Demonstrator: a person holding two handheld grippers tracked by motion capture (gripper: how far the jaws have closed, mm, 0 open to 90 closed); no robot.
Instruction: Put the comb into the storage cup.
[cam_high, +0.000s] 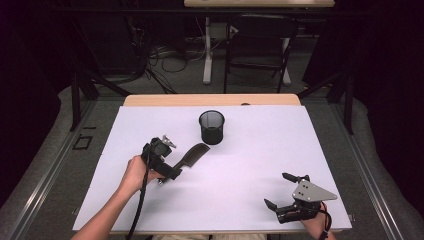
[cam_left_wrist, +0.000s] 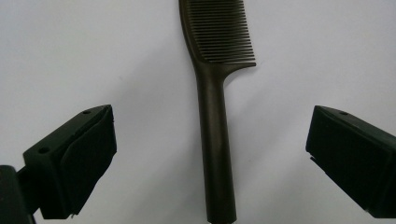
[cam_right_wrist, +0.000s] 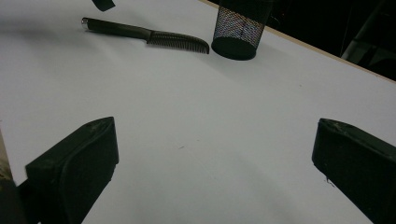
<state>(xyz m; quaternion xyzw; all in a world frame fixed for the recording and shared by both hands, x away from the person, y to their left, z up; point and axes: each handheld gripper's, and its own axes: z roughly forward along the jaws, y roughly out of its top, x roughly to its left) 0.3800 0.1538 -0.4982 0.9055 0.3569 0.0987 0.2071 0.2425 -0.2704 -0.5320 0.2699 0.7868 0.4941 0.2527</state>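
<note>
one comb (cam_left_wrist: 215, 116) and one mesh cup (cam_high: 212, 127); both hand-held grippers, left (cam_left_wrist: 210, 154) and right (cam_right_wrist: 215, 163), gape wide, empty.

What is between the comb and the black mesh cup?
Nothing. In the right gripper view, only a short bare strip of white table lies between the comb and the cup.

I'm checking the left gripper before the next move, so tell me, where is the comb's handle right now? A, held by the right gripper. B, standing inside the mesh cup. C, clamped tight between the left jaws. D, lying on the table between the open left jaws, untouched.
D: in the left gripper view the comb lies flat on the white table, its handle midway between the left gripper pads, clear space either side.
</note>
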